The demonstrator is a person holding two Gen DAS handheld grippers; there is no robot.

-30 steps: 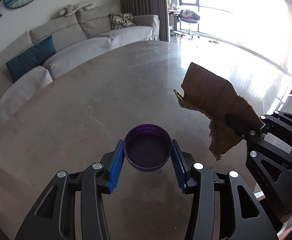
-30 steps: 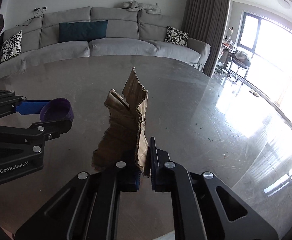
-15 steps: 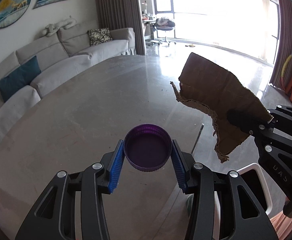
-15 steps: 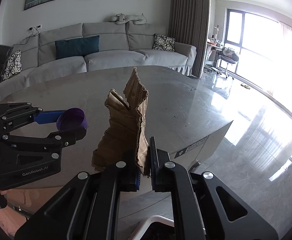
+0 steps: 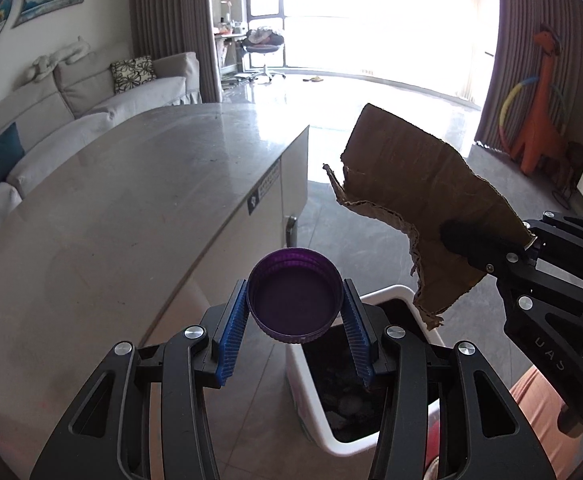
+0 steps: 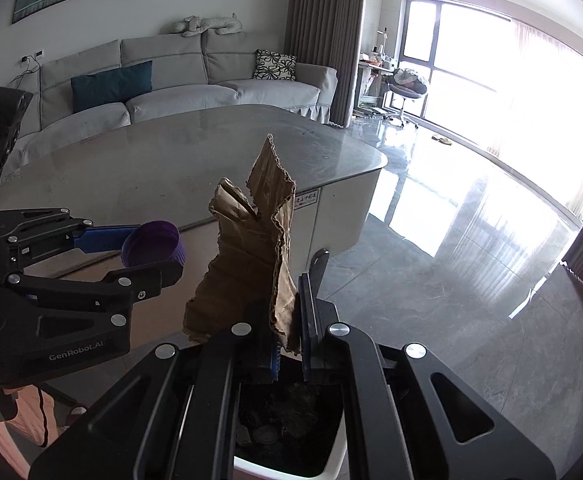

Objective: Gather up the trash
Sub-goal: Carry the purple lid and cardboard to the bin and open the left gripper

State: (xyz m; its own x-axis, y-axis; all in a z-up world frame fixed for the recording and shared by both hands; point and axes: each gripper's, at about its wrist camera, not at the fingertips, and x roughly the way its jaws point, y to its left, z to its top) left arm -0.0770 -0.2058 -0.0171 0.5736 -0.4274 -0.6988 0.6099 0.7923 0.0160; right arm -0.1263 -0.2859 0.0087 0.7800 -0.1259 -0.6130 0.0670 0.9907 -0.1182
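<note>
Purple cap (image 5: 294,295) in left tongs (image 5: 294,322), cardboard (image 6: 251,256) in right tongs (image 6: 289,324), over bin rim (image 5: 387,292).

Left gripper (image 5: 295,322) clamps purple cap (image 5: 293,294) above bin (image 5: 387,294).

Home living room: sofa (image 6: 195,92), curtains (image 6: 323,40)

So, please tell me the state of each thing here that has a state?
Round purple plastic lid: clamped in left tongs, hollow side toward the camera, above the bin.
Torn brown cardboard piece: pinched upright in right tongs.
White plastic trash bin: open, with trash inside.
</note>
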